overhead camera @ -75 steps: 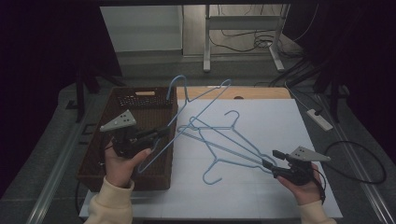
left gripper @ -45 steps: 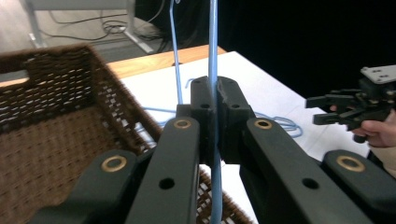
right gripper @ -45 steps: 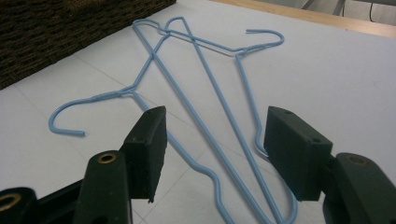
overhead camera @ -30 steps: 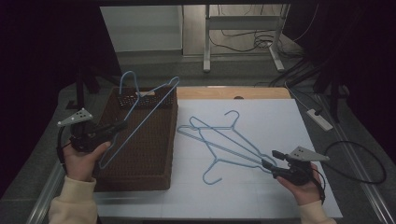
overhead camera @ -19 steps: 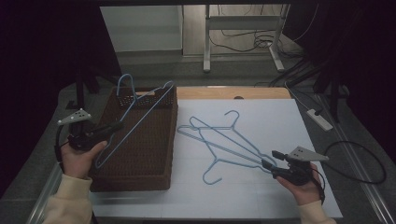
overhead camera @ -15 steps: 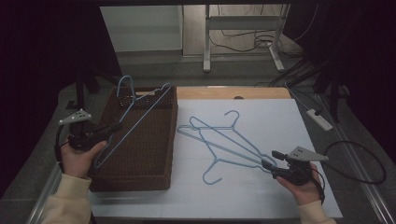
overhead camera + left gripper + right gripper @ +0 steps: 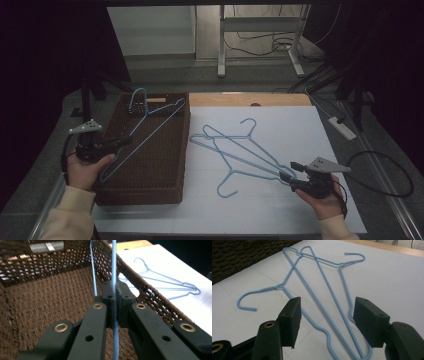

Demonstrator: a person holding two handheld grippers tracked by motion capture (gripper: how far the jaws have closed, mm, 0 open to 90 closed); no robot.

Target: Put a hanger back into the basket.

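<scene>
Now my left claw (image 7: 116,143) pinches one blue hanger (image 7: 145,131) over the brown basket (image 7: 150,185) beneath it; my right claw (image 7: 325,322) stands spread, two crossed hangers (image 7: 322,287) lying just ahead.

No legible text, labels, brands, numbers or signs anywhere.

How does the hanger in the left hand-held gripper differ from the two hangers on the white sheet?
The held hanger is clamped in the left hand-held gripper and slants over the basket; the two hangers lie flat and crossed between the right hand-held gripper's open jaws. All are blue wire.
</scene>
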